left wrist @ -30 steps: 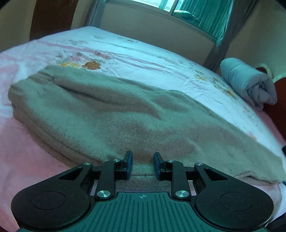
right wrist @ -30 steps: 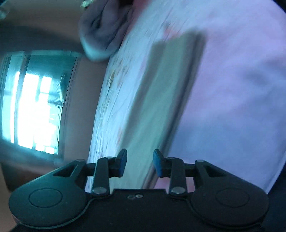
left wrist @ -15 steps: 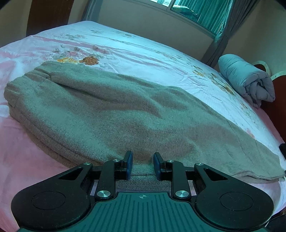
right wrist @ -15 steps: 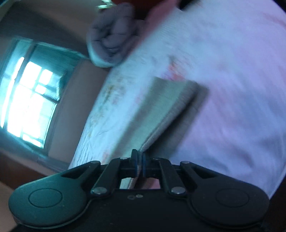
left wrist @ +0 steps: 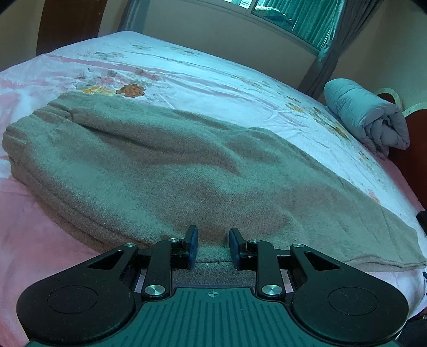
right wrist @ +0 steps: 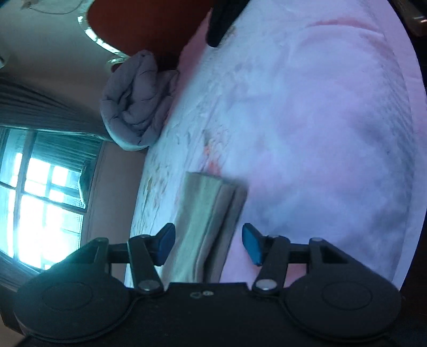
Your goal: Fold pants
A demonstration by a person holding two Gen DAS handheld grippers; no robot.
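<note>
The left gripper [left wrist: 213, 247] is clenched on the near edge of the grey-green fleece pants [left wrist: 165, 170]: its blue pads [left wrist: 192, 245] pinch a small ridge of the cloth between them. The right gripper [right wrist: 208, 244] is released; its jaws have just been opening, and the cuff end of the pants [right wrist: 208, 213] lies between the spread pads without either one pressing on it.

The pants lie flat on the bed with its pink and white flowered sheet [left wrist: 213, 80], the legs stacked one on the other. In the left wrist view their long axis runs from the gathered waistband at far left to the narrow leg ends at lower right.

A rolled grey quilted blanket [left wrist: 365, 117] sits at the far right edge of the bed, well apart from the pants. A curtained window [left wrist: 288, 18] stands beyond the bed.
</note>
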